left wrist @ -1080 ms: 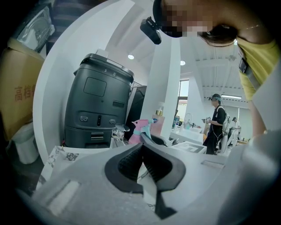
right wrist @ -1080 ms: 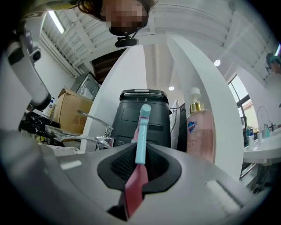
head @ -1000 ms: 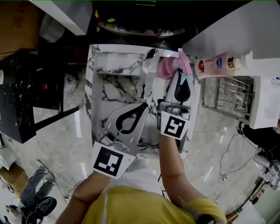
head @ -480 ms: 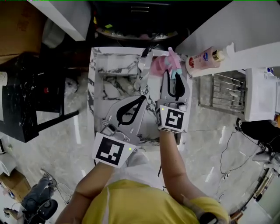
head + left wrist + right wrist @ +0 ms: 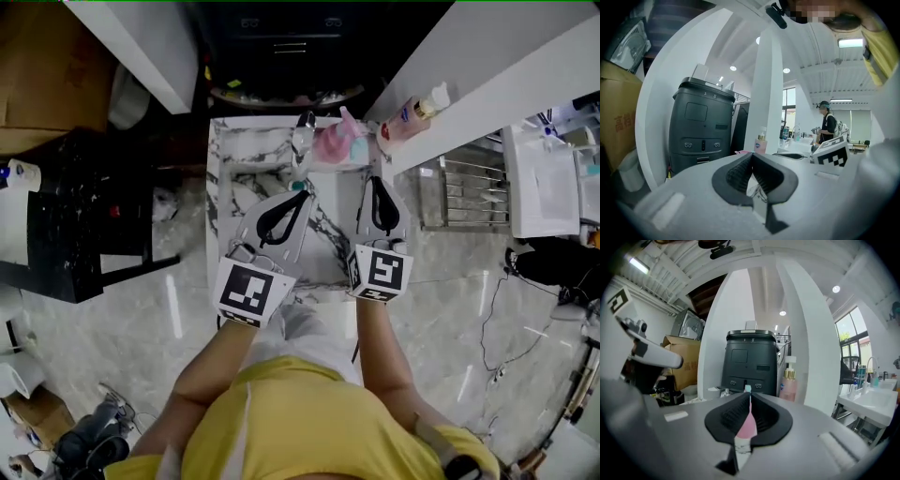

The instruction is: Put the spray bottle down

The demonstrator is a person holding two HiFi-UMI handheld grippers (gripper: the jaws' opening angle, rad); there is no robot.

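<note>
Near the far right corner of the marble worktop (image 5: 234, 150) stands the spray bottle (image 5: 330, 146), pink with teal at its head, long axis upright. The left gripper (image 5: 751, 155) is closed and empty. The right gripper (image 5: 749, 397) has just been closing its jaws to a slit, with nothing between them.

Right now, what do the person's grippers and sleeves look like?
The left gripper and right gripper are pale grey shells with black ribbed pads; each carries a white cube with black square markers. The shirt is yellow, short-sleeved. The right gripper's jaws have just been closing, nothing between them.
</note>
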